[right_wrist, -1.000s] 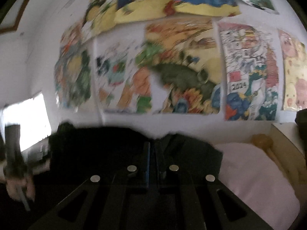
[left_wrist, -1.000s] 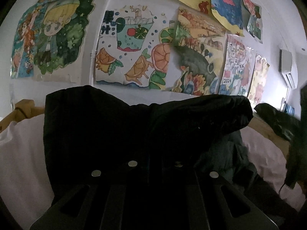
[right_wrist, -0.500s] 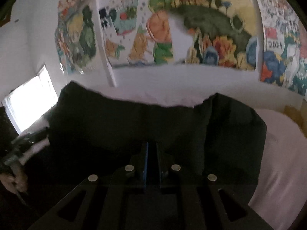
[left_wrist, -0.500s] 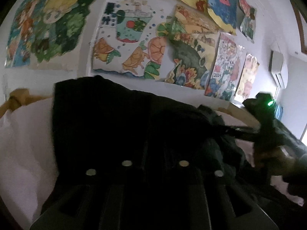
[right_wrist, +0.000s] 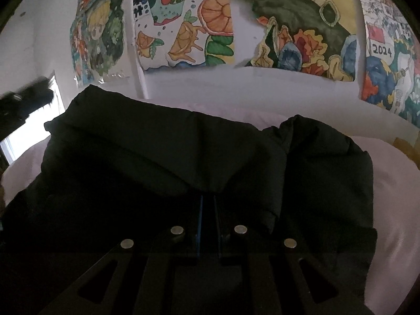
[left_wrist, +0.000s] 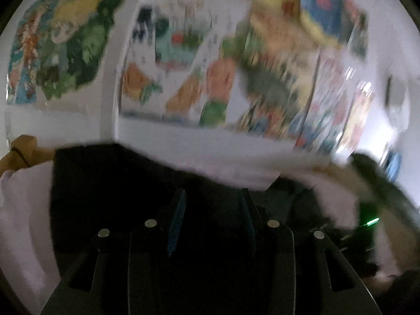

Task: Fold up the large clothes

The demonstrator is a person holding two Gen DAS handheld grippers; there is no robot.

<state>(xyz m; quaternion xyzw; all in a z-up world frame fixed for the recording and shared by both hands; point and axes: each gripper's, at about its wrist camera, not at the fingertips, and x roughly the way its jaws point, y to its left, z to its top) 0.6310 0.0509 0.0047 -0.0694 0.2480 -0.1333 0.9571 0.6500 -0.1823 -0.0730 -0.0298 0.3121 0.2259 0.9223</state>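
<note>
A large black padded jacket (right_wrist: 162, 162) lies on a bed with a pale pink sheet (right_wrist: 393, 197). In the right wrist view my right gripper (right_wrist: 207, 204) is shut on a fold of the jacket, its blue-lined jaws almost together. In the blurred left wrist view the jacket (left_wrist: 105, 183) lies low under my left gripper (left_wrist: 212, 199), whose jaws stand apart with dark cloth showing behind the gap. The other gripper (left_wrist: 370, 220) with a green light shows at the right of that view.
The white wall behind the bed is covered with colourful drawings (right_wrist: 183, 21). A bright window (right_wrist: 31, 128) is at the left. A tan stuffed toy (left_wrist: 23, 152) sits at the bed's left end. The pink sheet (left_wrist: 23, 223) shows left of the jacket.
My left gripper has opened and let go of the jacket, and that view now sweeps fast. My right gripper has lowered the jacket fold onto the bed, still shut on it.
</note>
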